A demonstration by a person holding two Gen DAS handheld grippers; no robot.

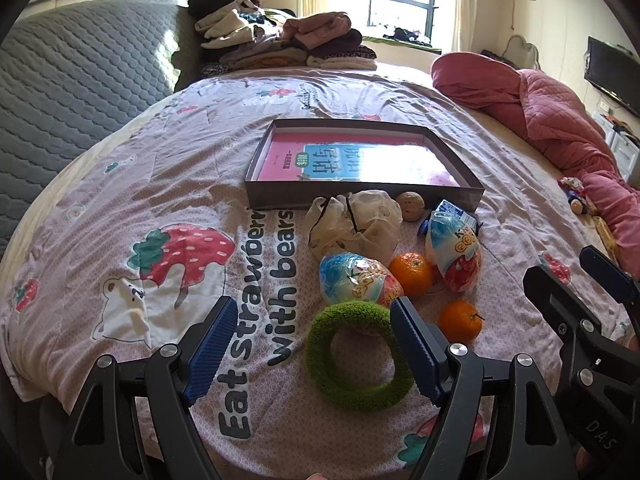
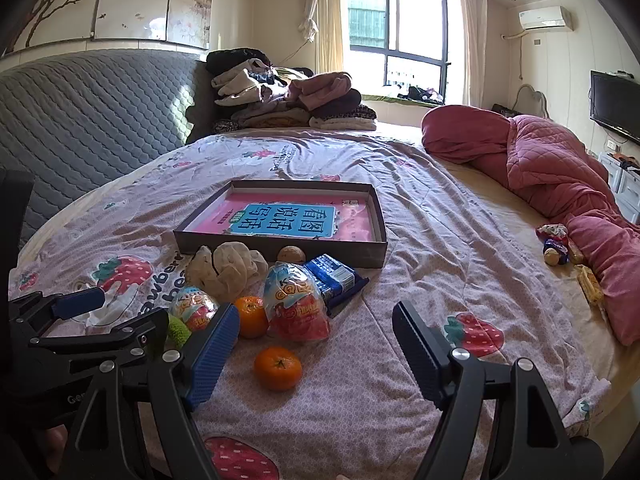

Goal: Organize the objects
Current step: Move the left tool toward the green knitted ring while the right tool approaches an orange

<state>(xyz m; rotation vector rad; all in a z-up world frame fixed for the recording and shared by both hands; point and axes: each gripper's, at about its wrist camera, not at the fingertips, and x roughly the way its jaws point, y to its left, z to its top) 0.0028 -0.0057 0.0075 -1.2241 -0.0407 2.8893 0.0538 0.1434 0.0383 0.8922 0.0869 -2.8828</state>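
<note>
Both claws hang wide open over the bed [image 1: 120,208], neither holding anything; the left claw [image 1: 310,346] is tipped down with the green fuzzy ring [image 1: 320,376] lying flat between its pads, the right-hand pad just over the ring's rim, no squeeze yet by the look of it; the right claw [image 2: 316,354] hovers with a mandarin [image 2: 278,367] lying ahead between its fingers, untouched.

If the ring goes first, I'd say come down so one pad drops inside the hole and the other outside, pinching one side of the band; it looks soft, so close gently and lift straight, clear of the foil egg packet [image 1: 358,278] just beyond it.

Ahead of both claws sits the shallow grey box [image 2: 280,246], open-topped, holding only a pink and blue booklet [image 2: 288,220] lying flat; the rest is outside it, clustered against its near wall: a crumpled pale bag [image 1: 354,224], a walnut [image 1: 410,205], a blue packet [image 2: 332,276], a second egg packet [image 2: 298,300], another mandarin [image 2: 250,316].
</note>
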